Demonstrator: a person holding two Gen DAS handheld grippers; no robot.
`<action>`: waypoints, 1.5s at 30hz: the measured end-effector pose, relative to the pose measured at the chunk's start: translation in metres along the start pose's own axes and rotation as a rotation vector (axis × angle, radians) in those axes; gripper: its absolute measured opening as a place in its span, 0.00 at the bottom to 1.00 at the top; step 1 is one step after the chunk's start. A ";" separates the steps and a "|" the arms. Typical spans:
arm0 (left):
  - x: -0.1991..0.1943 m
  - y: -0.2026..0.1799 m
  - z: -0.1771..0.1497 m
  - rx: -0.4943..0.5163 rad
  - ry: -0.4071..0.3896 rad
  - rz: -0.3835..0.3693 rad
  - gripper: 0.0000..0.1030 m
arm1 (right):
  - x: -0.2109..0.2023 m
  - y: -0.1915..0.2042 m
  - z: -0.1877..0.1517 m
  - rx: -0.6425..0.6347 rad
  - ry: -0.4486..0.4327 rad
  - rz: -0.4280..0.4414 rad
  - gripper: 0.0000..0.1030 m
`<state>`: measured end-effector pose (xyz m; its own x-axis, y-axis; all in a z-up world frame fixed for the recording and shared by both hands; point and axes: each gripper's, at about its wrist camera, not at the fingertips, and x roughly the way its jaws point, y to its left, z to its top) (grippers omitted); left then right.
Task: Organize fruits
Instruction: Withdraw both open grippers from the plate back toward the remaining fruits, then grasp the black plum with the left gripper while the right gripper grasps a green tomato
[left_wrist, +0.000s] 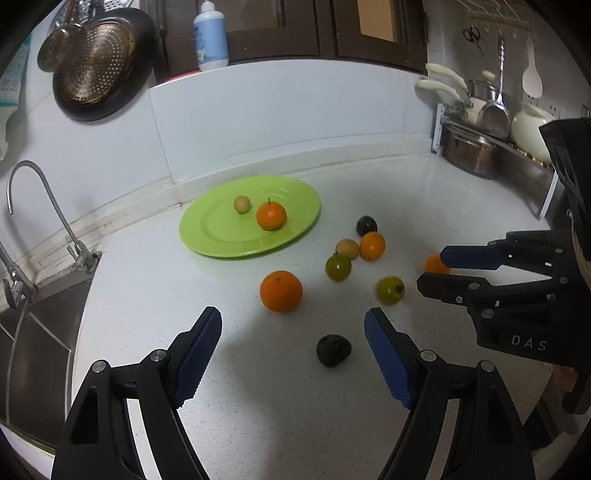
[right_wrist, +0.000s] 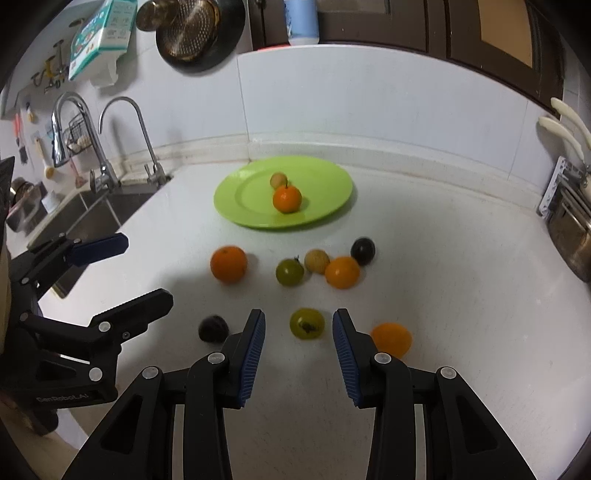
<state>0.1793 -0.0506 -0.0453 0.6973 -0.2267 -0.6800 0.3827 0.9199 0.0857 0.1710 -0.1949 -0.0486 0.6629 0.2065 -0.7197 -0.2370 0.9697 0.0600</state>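
Fruits scattered on white desk (left_wrist: 332, 424), two already on green plate (left_wrist: 221, 236): small tangerine (left_wrist: 271, 216) and pale round fruit (left_wrist: 242, 204) just behind it. Plate near back wall, beside sink (left_wrist: 40, 332) with curved tap (left_wrist: 44, 206). Loose on desk in front of plate: large orange (left_wrist: 281, 291) alone to the left; tight cluster of dark fruit (left_wrist: 366, 225), orange fruit (left_wrist: 372, 246), tan fruit (left_wrist: 347, 249) and green fruit (left_wrist: 338, 267); second green fruit (right_wrist: 307, 323) nearer; another dark fruit (left_wrist: 333, 350) nearest; one more orange fruit (right_wrist: 391, 339) at far right. Left gripper (left_wrist: 291, 328) over desk, jaws spread wide and empty, nearest dark fruit lying just ahead between their lines, untouched. Right gripper (right_wrist: 299, 332) beside it, jaws parted more narrowly, holding nothing, second green fruit framed in the gap just beyond the tips, clear of both blue pads (right_wrist: 255, 354). Far-right orange fruit just outside right jaw. Colander (left_wrist: 96, 66) and blue bottle (left_wrist: 210, 37) up behind.
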 end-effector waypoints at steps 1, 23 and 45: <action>0.002 -0.001 -0.002 0.006 0.005 0.002 0.77 | 0.002 -0.001 -0.002 -0.001 0.005 -0.003 0.38; 0.050 -0.019 -0.024 0.023 0.125 -0.065 0.50 | 0.049 -0.014 -0.017 0.017 0.082 0.036 0.38; 0.050 -0.007 -0.013 -0.036 0.154 -0.099 0.28 | 0.068 -0.002 -0.009 -0.002 0.104 0.035 0.30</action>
<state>0.2032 -0.0644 -0.0896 0.5553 -0.2676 -0.7874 0.4211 0.9069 -0.0112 0.2100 -0.1842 -0.1042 0.5772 0.2253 -0.7849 -0.2602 0.9618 0.0848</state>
